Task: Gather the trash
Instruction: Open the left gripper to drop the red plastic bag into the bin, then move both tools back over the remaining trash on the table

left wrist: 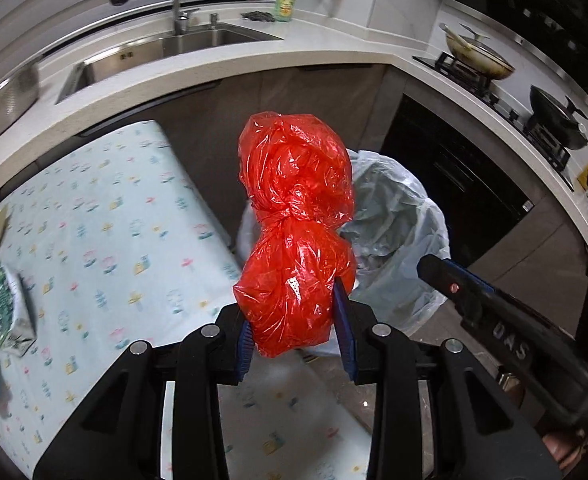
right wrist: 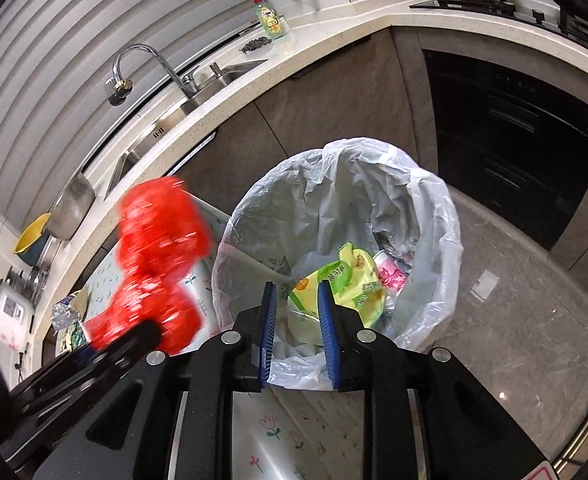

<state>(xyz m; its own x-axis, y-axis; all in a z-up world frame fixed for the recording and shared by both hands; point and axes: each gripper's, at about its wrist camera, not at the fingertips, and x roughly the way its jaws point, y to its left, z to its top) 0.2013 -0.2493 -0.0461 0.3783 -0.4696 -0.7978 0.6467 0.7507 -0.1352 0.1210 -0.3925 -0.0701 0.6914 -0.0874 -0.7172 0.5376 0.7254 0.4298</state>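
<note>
A knotted red plastic bag [left wrist: 294,200] is pinched at its lower part between the blue pads of my left gripper [left wrist: 294,308], which is shut on it. The bag hangs over the table edge, just left of the bin, and appears blurred in the right wrist view [right wrist: 158,248]. The trash bin [right wrist: 334,184], lined with a clear white bag, stands on the floor beside the table. My right gripper [right wrist: 296,286] hovers over its near rim, open, with nothing pressed between the pads. A yellow-green packet [right wrist: 346,280] and a pink wrapper [right wrist: 392,274] lie inside the bin.
The table with a floral cloth [left wrist: 106,216] carries more wrappers and a crumpled tissue at its left edge [left wrist: 2,300]. Behind run a counter with a sink [left wrist: 174,48], a hob with pans [left wrist: 494,80] and a dark oven front [right wrist: 514,128]. Grey floor [right wrist: 514,300] lies right of the bin.
</note>
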